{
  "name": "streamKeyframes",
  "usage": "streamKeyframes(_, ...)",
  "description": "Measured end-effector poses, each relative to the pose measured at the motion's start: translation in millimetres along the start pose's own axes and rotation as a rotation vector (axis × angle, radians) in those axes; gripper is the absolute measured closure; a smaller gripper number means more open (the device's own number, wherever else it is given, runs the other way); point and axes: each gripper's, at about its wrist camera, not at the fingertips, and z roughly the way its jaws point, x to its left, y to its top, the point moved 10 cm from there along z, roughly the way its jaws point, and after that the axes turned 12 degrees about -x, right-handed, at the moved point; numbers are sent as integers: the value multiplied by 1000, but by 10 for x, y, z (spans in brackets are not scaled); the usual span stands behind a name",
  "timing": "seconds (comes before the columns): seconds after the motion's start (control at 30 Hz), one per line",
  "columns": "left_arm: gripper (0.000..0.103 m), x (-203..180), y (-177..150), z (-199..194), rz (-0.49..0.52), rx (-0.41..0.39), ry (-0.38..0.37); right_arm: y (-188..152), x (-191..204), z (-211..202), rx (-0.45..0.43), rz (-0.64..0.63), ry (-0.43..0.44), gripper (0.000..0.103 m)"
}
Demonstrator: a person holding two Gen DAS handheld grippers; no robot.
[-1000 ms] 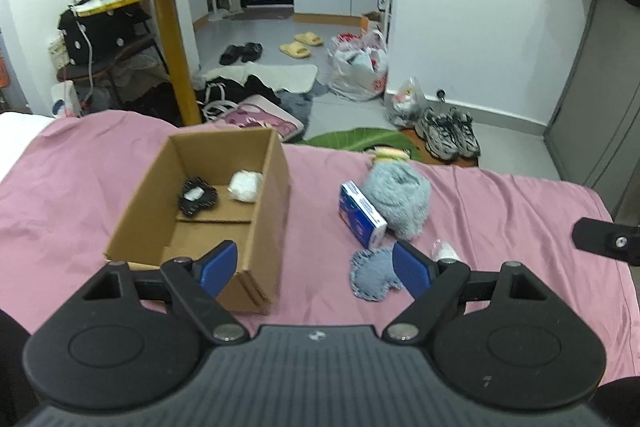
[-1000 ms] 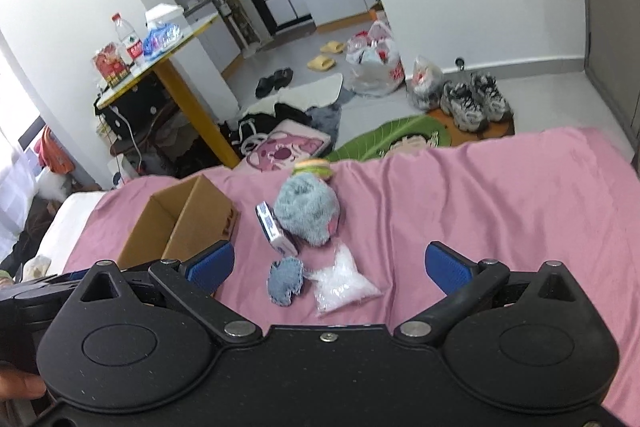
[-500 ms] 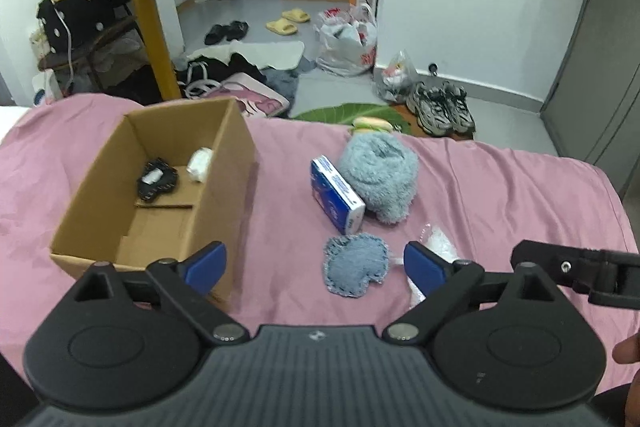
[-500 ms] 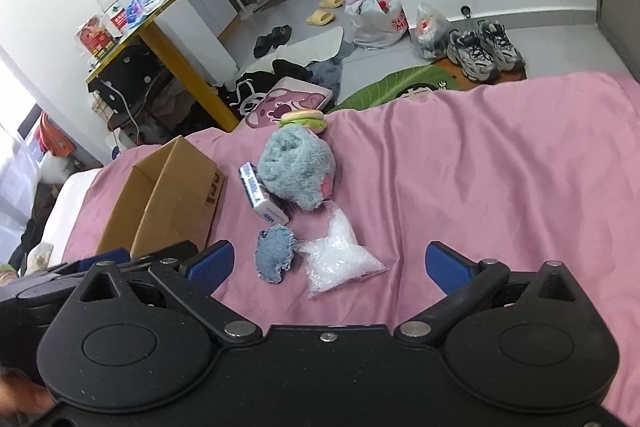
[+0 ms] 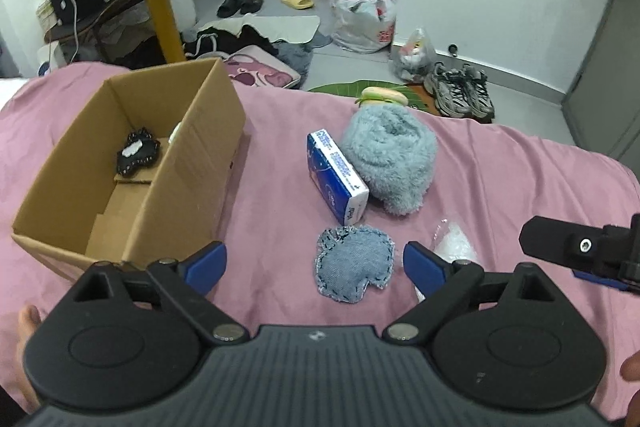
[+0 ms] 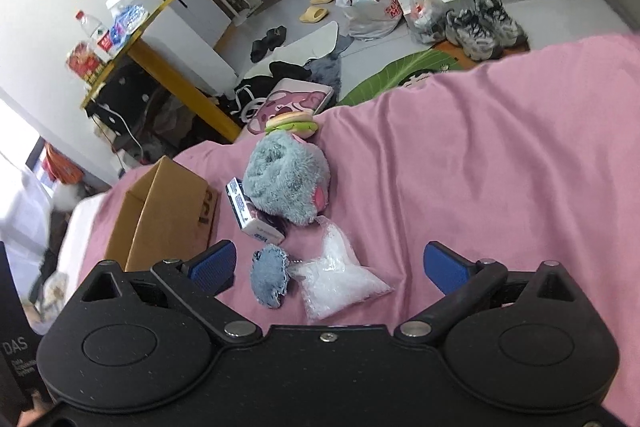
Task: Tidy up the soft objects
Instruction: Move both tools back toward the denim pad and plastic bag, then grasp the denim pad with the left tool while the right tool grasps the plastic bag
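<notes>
On the bed (image 6: 500, 155), your right side is bare pink sheet, so a tool can slide in there. The cardboard box (image 5: 176, 187) stands tall near the left edge, and its wall blocks that side. Between the box and the blue packet (image 5: 336, 179) runs a strip of bare sheet. The fluffy grey toy (image 5: 392, 159), denim patch (image 5: 354, 273) and clear bag (image 6: 340, 281) crowd the middle, touching or just beside each other.

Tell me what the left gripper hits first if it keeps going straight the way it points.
Most likely the denim patch lying on the pink sheet, which sits between the left gripper's open jaws; depth is hard to judge.
</notes>
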Motion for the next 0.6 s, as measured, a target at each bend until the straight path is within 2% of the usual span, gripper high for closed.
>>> streamKeyframes(0.13, 11, -85, -60, 133, 22, 21, -14, -70, -151, 99, 38, 40, -21, 15)
streamKeyframes(0.23, 12, -138, -88, 217, 23, 28, -24, -119, -174, 149, 63, 70, -2, 19)
streamKeyframes(0.37, 17, -212, -116, 355, 19, 57, -47, -178, -223, 237, 95, 91, -5, 27)
streamKeyframes(0.47, 17, -224, -116, 432, 20, 55, -45, -204, -229, 302, 116, 96, -2, 33)
streamKeyframes(0.6, 18, -170, -205, 572, 26, 87, -16, -244, -242, 367, 137, 98, 6, 35)
